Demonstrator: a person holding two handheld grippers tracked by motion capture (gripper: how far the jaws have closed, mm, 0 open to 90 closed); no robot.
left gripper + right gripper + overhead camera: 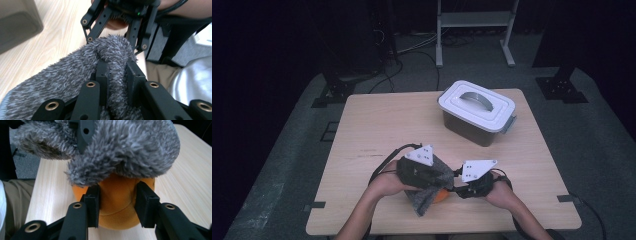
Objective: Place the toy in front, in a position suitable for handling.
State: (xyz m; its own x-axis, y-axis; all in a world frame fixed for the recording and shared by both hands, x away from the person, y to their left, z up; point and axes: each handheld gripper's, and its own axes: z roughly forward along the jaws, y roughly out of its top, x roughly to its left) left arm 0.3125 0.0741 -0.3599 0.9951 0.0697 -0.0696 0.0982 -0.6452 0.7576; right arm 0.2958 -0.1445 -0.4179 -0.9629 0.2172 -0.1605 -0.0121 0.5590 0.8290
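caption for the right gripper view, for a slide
Right gripper fingers clamp an orange plush ball under a grey fuzzy cloth on the wooden table.

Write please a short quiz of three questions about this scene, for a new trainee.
1. True or false: the left gripper is shut on the grey fuzzy cloth.
2. What does the right gripper have between its jaws? A) orange soft ball B) box lid C) cable
3. Is the lid of the plastic box on or off?

Key:
1. True
2. A: the orange soft ball, partly under the cloth
3. On
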